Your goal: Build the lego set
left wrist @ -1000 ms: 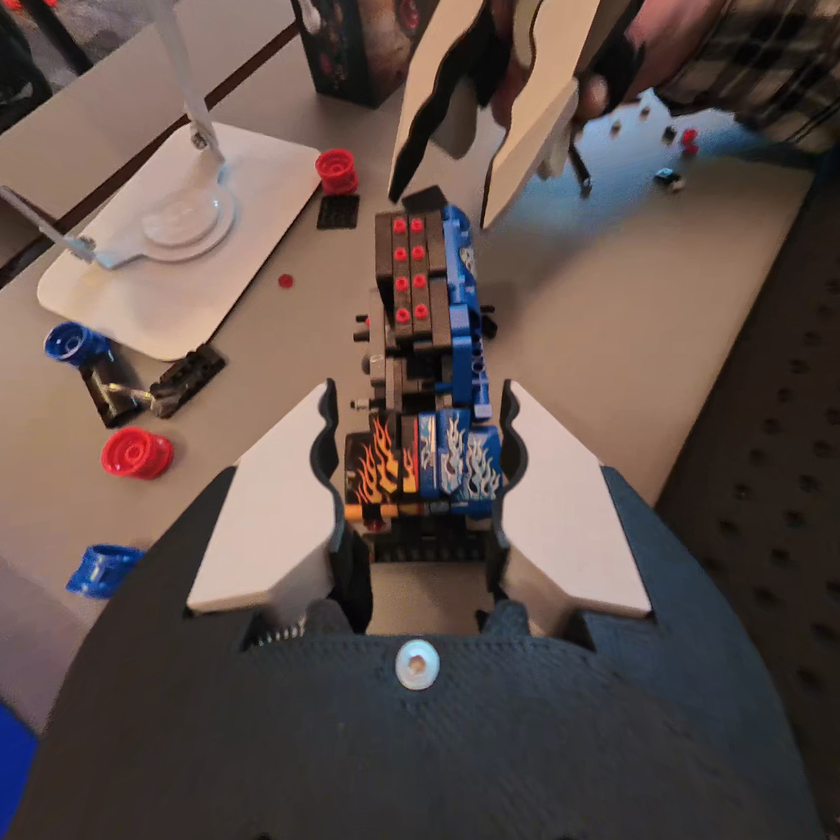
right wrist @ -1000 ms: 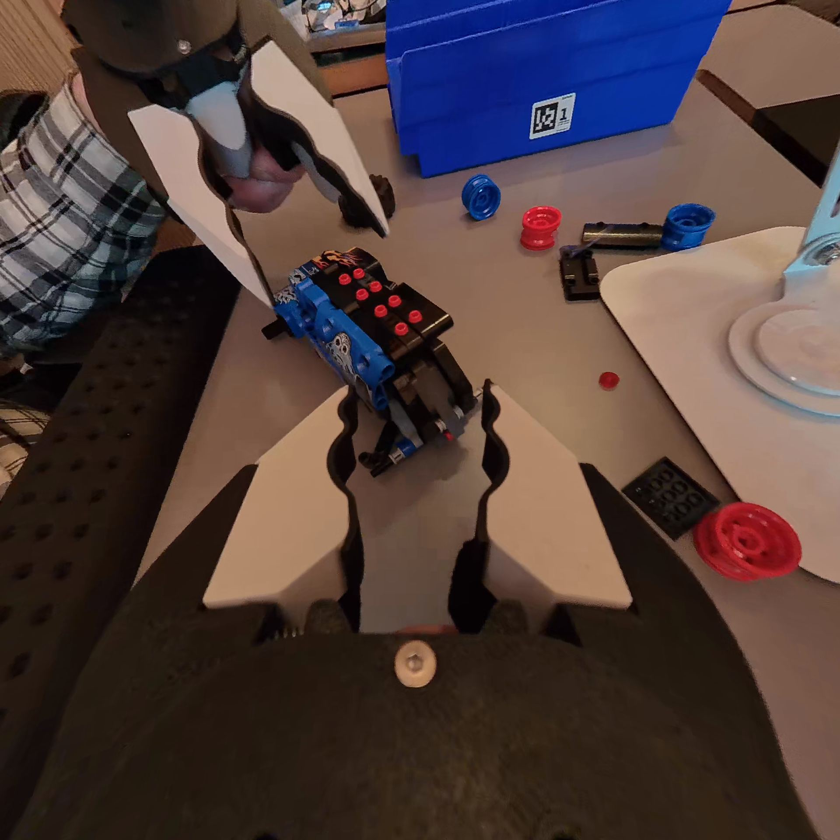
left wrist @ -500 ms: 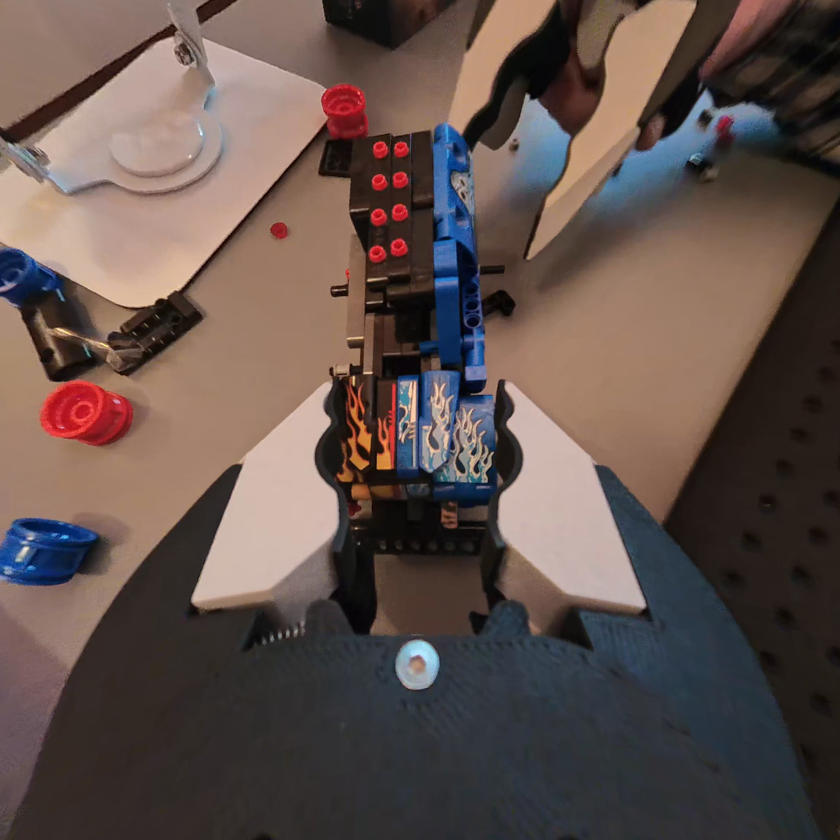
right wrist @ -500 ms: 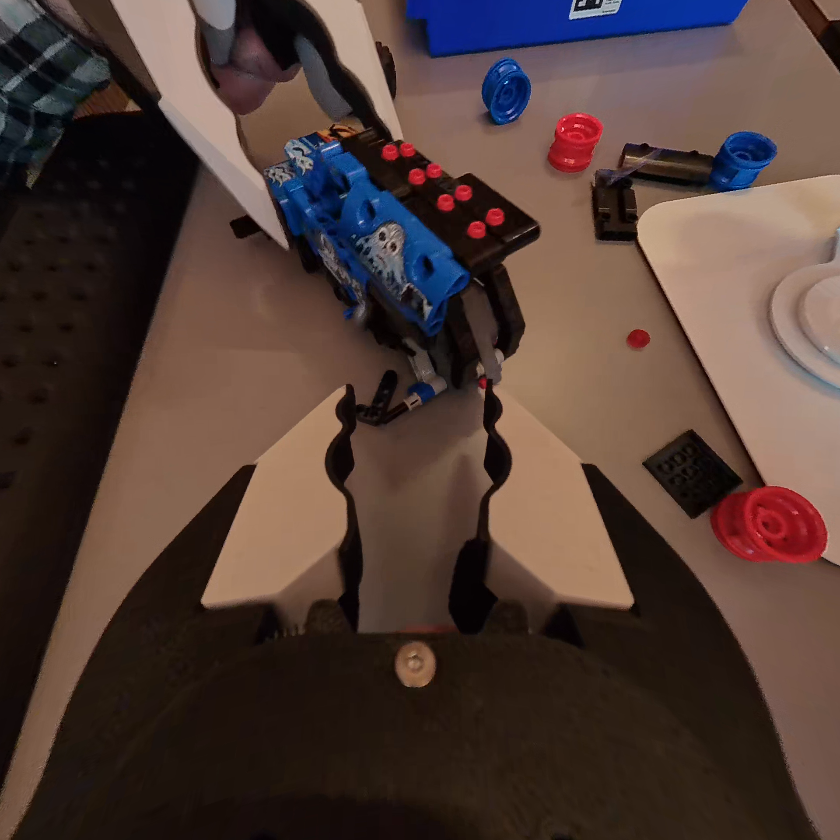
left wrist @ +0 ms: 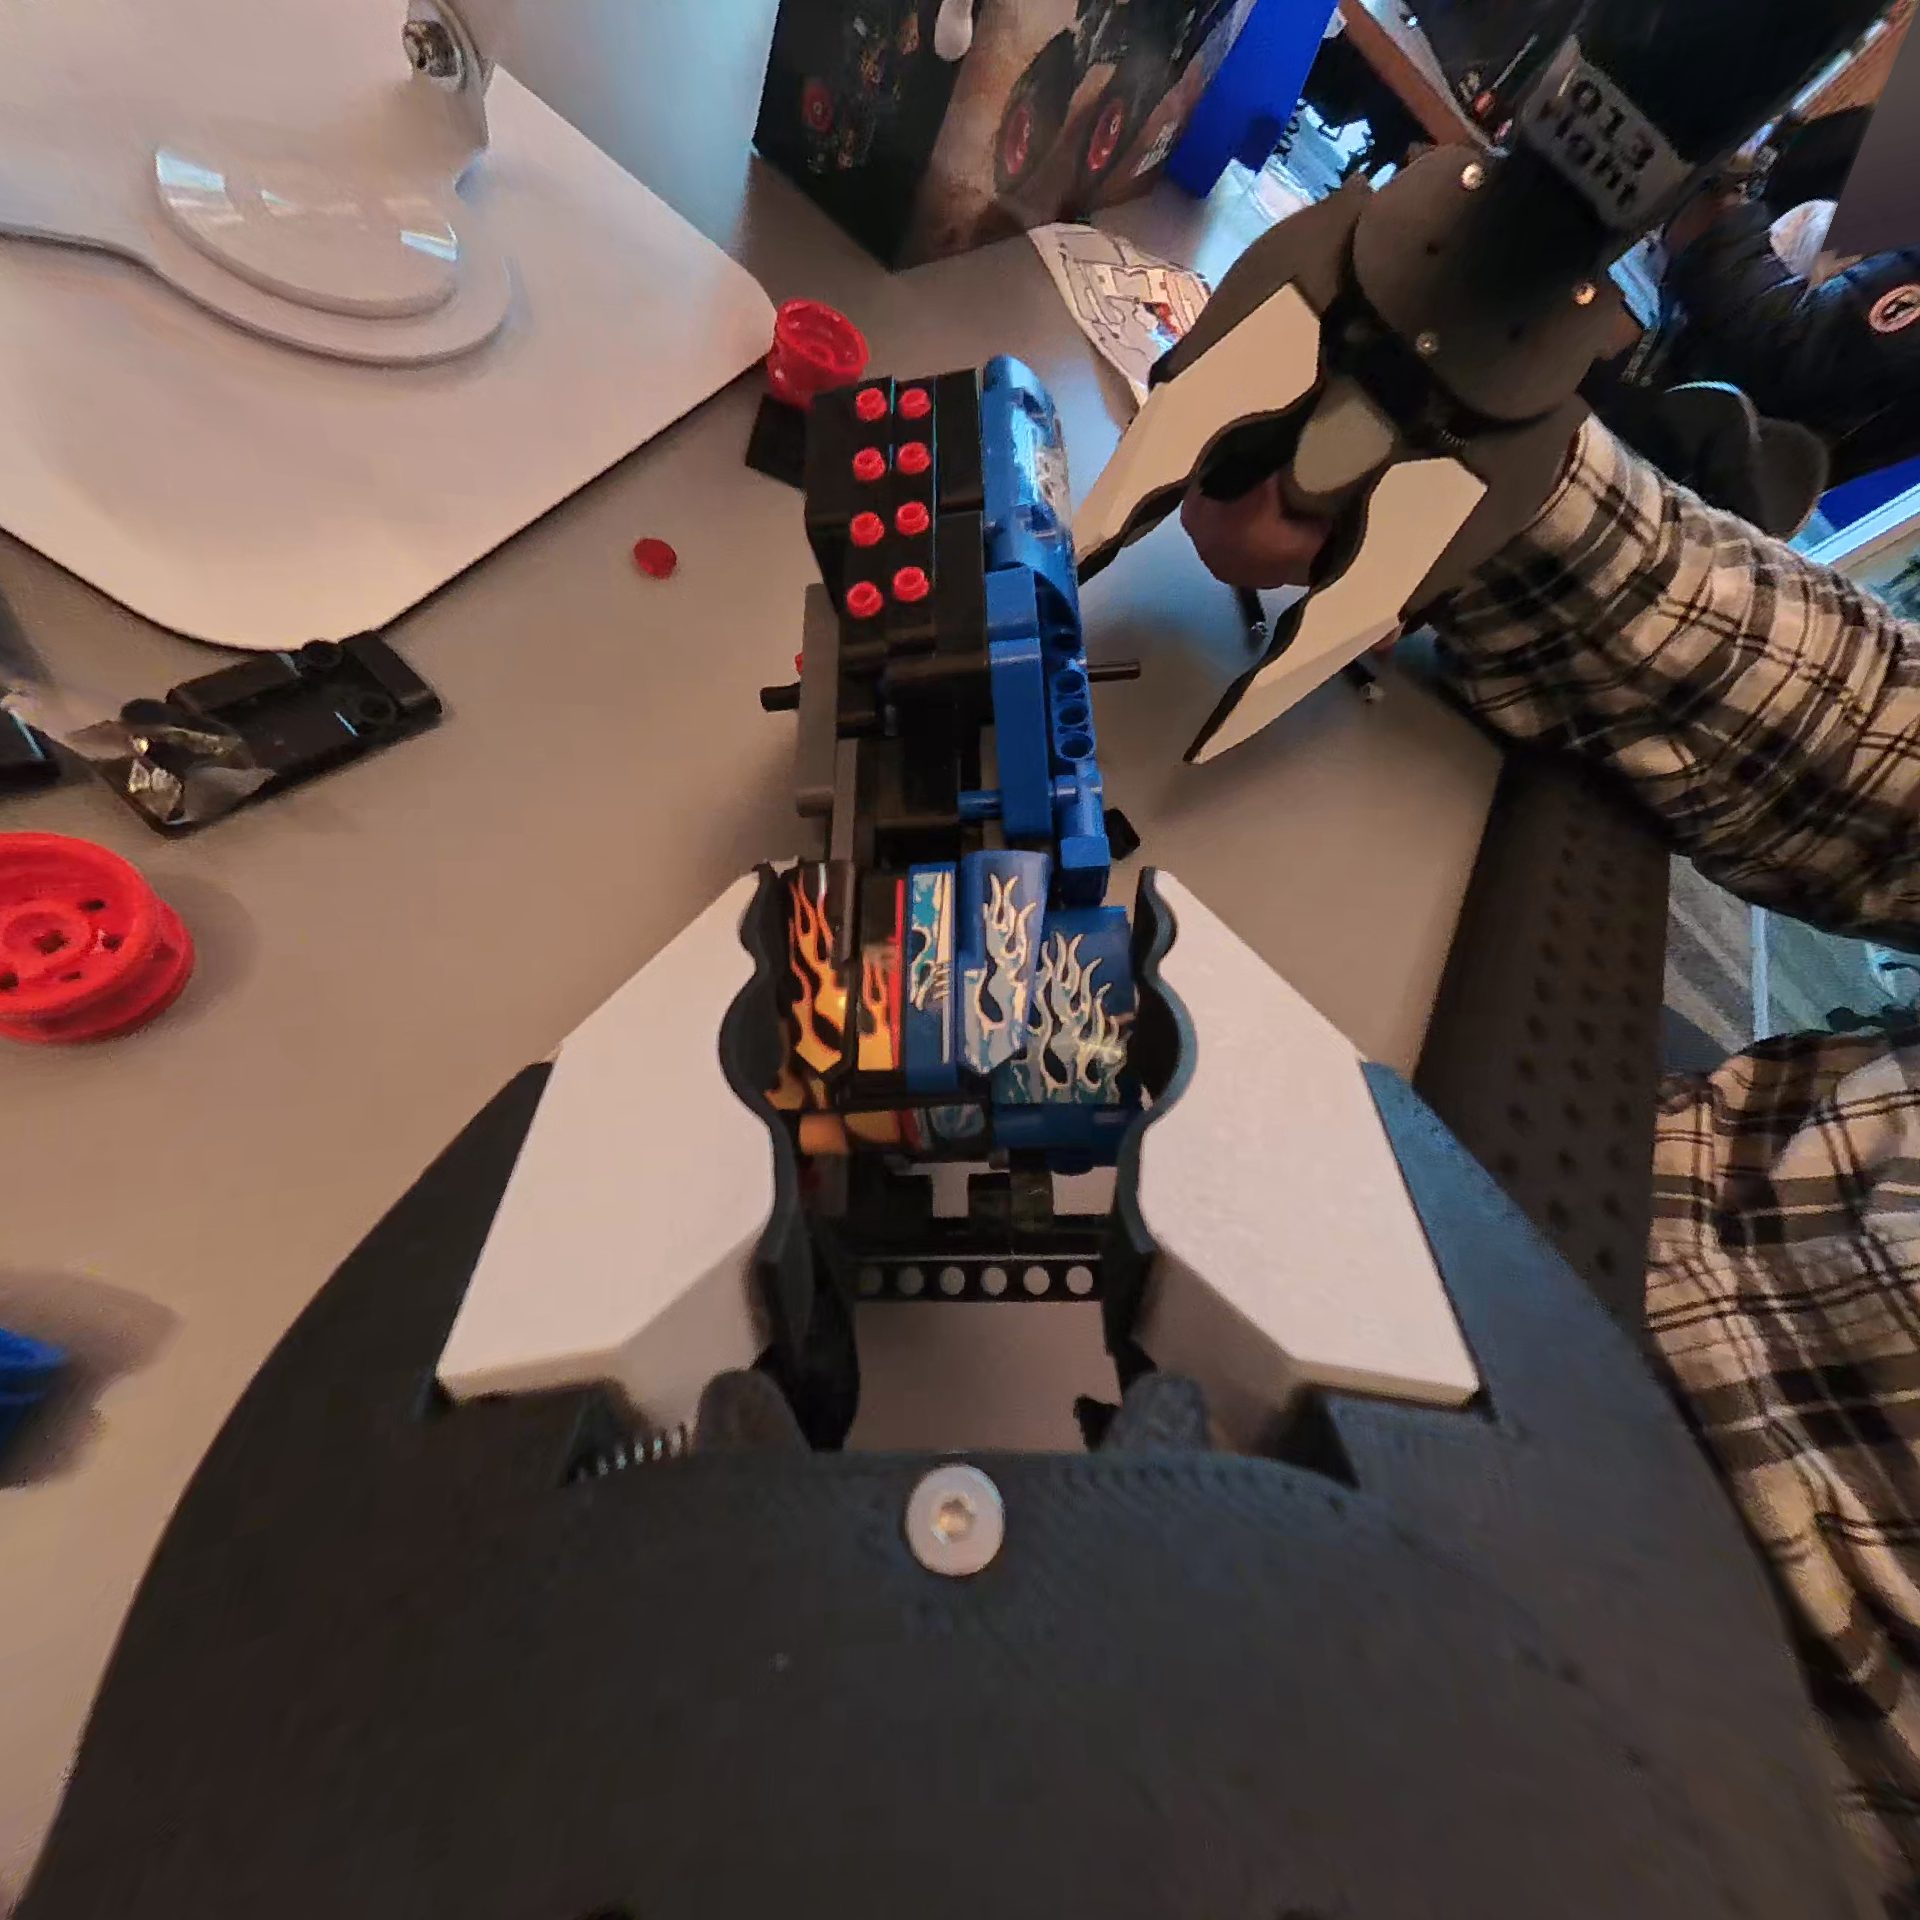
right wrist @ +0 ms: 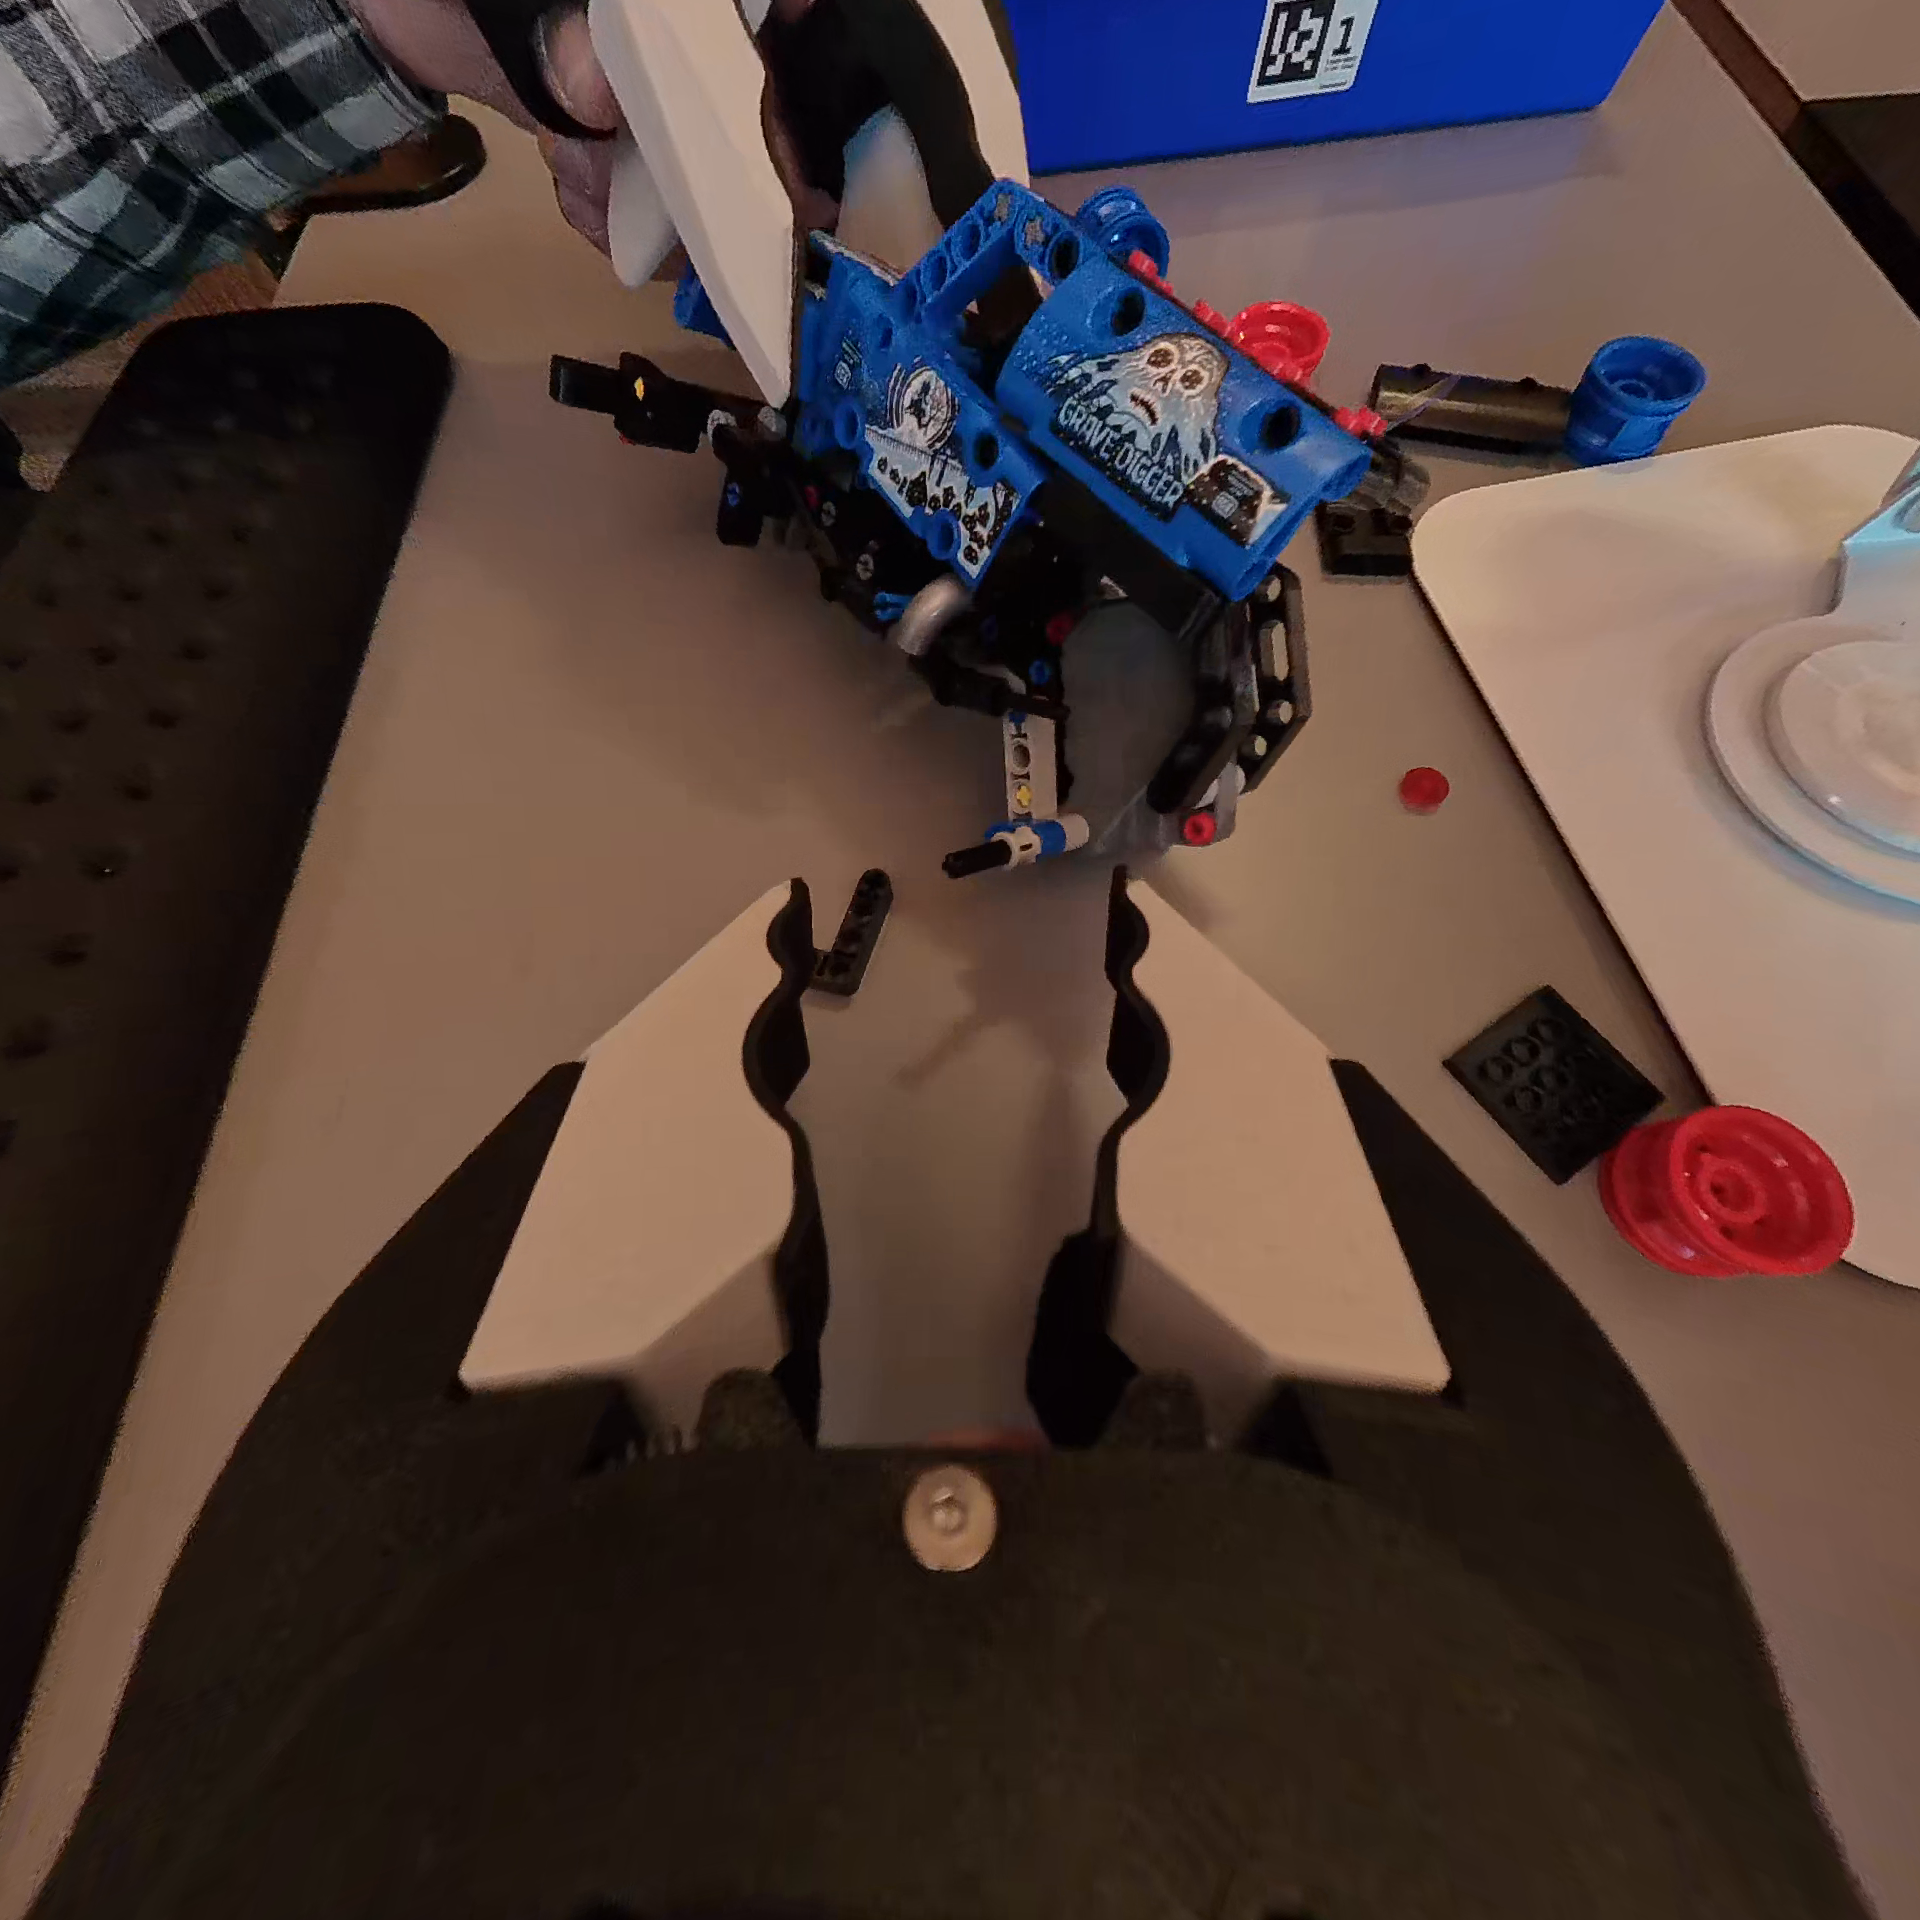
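The partly built lego truck has a blue side, a black top with red studs and a flame-printed front. My left gripper is shut on that flame-printed front. In the right wrist view the truck is tilted with its blue side up and its rear end by the table, held by the left gripper. My right gripper is open and empty, just short of the truck's rear. A small black piece lies at its left fingertip. In the left wrist view the right gripper is to the right of the truck.
A white lamp base is on the right, with a red wheel and a black plate at its edge. A red stud, a blue wheel and a blue bin lie beyond. A black perforated mat borders the table. Left tips to right tips: about 11 centimeters. Between my right fingertips and the red stud there is roughly 11 centimeters. Look for it in the left wrist view too.
My left gripper has closed on the truck's front and tipped it so the blue side faces up. The right gripper has moved off to the truck's side, still open.
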